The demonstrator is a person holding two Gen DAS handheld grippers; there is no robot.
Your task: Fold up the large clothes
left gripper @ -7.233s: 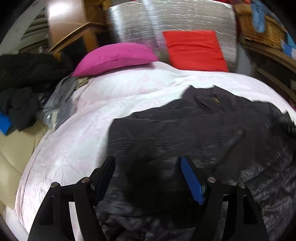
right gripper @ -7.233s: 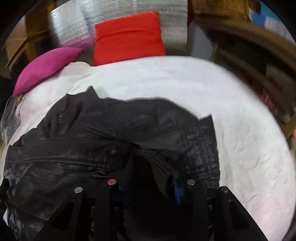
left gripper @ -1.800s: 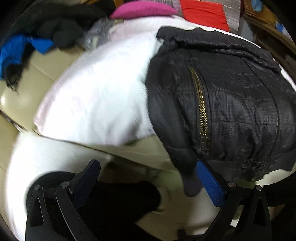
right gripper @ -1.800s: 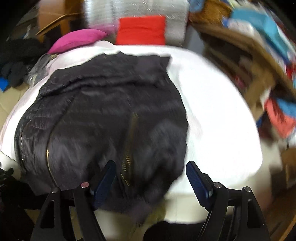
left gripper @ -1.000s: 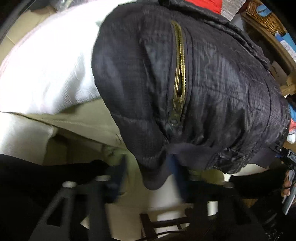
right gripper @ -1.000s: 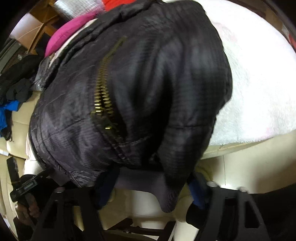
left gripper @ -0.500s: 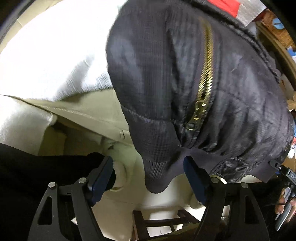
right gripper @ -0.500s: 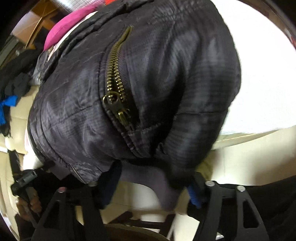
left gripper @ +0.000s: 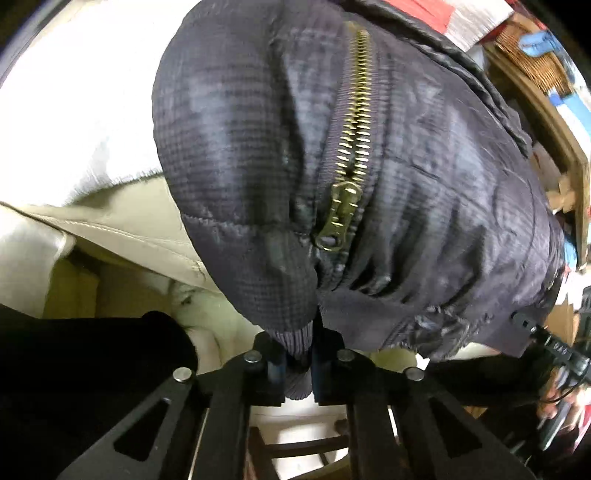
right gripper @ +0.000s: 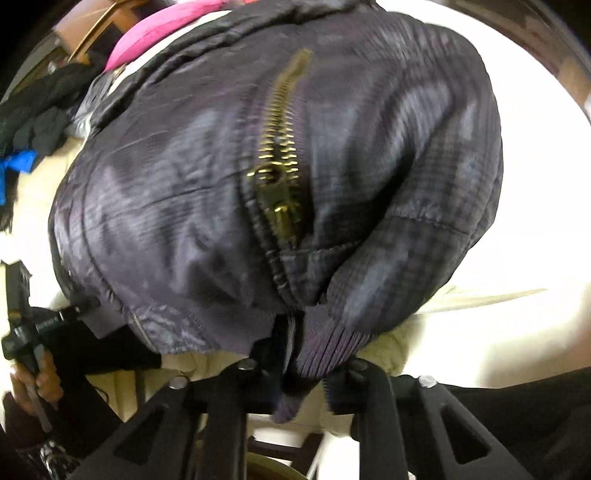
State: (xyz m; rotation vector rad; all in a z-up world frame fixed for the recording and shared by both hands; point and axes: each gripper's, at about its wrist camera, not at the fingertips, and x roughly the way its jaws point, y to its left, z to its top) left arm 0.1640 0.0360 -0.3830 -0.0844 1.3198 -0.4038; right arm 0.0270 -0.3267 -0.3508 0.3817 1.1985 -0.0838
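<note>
A: Left wrist view, surface and room?

B: A white bed cover (left gripper: 66,110) fills the upper left of the frame, with a cream mattress edge (left gripper: 122,229) below it. A wicker basket (left gripper: 532,62) sits at upper right holding a blue item (left gripper: 537,37); the item's type cannot be determined.

A: Task item and gripper condition?

B: The dark jacket (left gripper: 240,129) hangs over the bed edge at centre, its brass zipper (left gripper: 351,147) running down the middle. The left gripper (left gripper: 297,363) is clamped on the jacket's ribbed hem at lower centre. Half a second earlier its jaws stood wide apart around the hem.

A: Right wrist view?

B: White cover (right gripper: 535,206) occupies the right side. A pink pillow (right gripper: 155,33) lies at the top left, and dark clothes (right gripper: 40,110) with a blue item (right gripper: 18,162) lie at the left edge. The jacket (right gripper: 166,192) fills the centre; its zipper (right gripper: 280,155) is blurred. The right gripper (right gripper: 299,380) is closed on the ribbed hem at lower centre; half a second earlier its jaws were wider. The left gripper (right gripper: 22,325) shows at lower left.
</note>
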